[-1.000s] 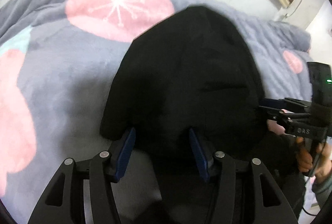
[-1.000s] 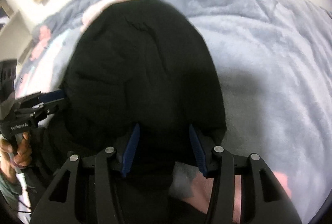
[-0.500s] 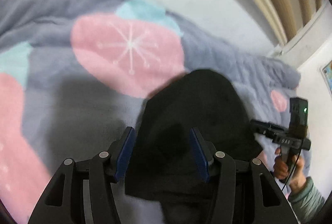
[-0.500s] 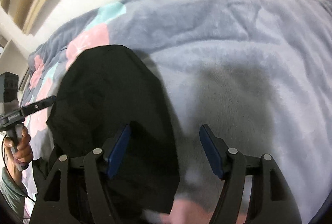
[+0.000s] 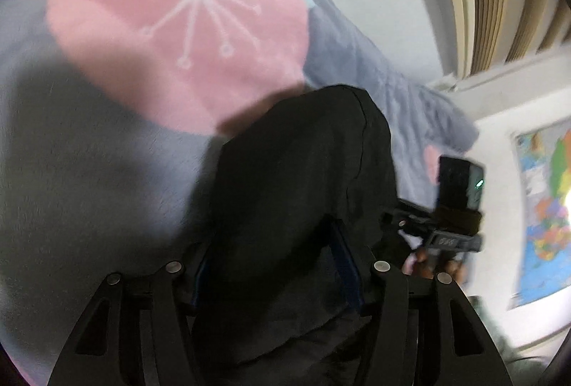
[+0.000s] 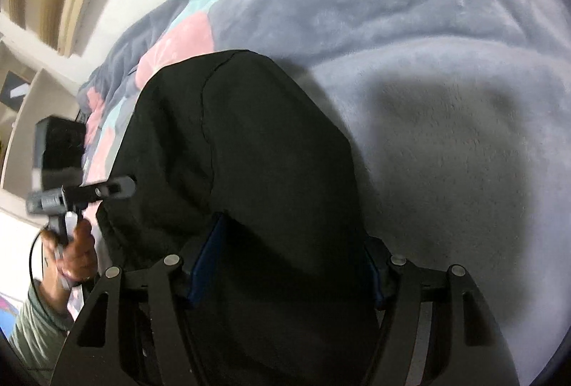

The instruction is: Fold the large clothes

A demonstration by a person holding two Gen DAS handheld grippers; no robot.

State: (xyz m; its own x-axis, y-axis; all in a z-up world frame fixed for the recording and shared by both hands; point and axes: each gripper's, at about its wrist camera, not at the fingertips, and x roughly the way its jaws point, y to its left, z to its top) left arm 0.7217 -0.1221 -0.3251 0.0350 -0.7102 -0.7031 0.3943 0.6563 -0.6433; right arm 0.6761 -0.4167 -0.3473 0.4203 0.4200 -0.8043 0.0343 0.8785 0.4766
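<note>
A bulky black fabric garment (image 5: 303,179) lies heaped on the fluffy grey-blue blanket with pink and teal patches (image 5: 107,171). The left gripper (image 5: 274,275) is closing, cloth bunched between its blue pads, though the dark folds hide whether they pinch it. The right gripper (image 6: 285,264) at three o'clock is closing too, cloth draped between its jaws; grip unclear.

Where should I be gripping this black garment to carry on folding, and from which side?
Grip the black garment at its near edge, coming from the near side, one gripper per corner. That edge bunches between the left gripper and right gripper, whose jaws are closing, while the far end lies rounded on the blanket.
</note>
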